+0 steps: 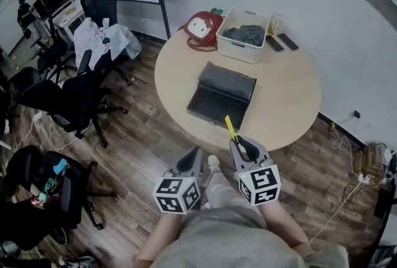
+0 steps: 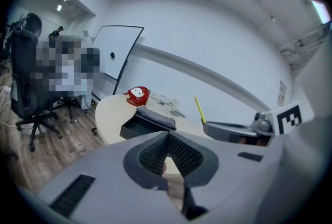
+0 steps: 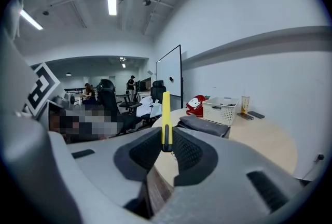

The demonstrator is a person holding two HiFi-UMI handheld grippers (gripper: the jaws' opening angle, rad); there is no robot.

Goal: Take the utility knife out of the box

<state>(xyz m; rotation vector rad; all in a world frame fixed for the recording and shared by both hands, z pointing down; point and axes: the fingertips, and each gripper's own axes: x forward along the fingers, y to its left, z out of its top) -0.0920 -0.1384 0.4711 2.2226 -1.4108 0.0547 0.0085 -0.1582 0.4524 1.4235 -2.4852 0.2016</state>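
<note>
A yellow utility knife (image 1: 231, 129) sticks up and forward from my right gripper (image 1: 239, 144), which is shut on its lower end. In the right gripper view the knife (image 3: 166, 114) stands upright between the pads, and it shows in the left gripper view too (image 2: 199, 110). The open black box (image 1: 220, 97) lies on the round table (image 1: 288, 102), beyond both grippers and apart from them. My left gripper (image 1: 194, 152) is held beside the right one, off the table's near edge. Its jaws are shut with nothing in them (image 2: 168, 137).
At the table's far side stand a white basket (image 1: 245, 35) with dark cloth, a red bag (image 1: 201, 28), a cup and two dark flat devices (image 1: 282, 43). Office chairs (image 1: 80, 96) crowd the wooden floor to the left. A wall runs behind the table.
</note>
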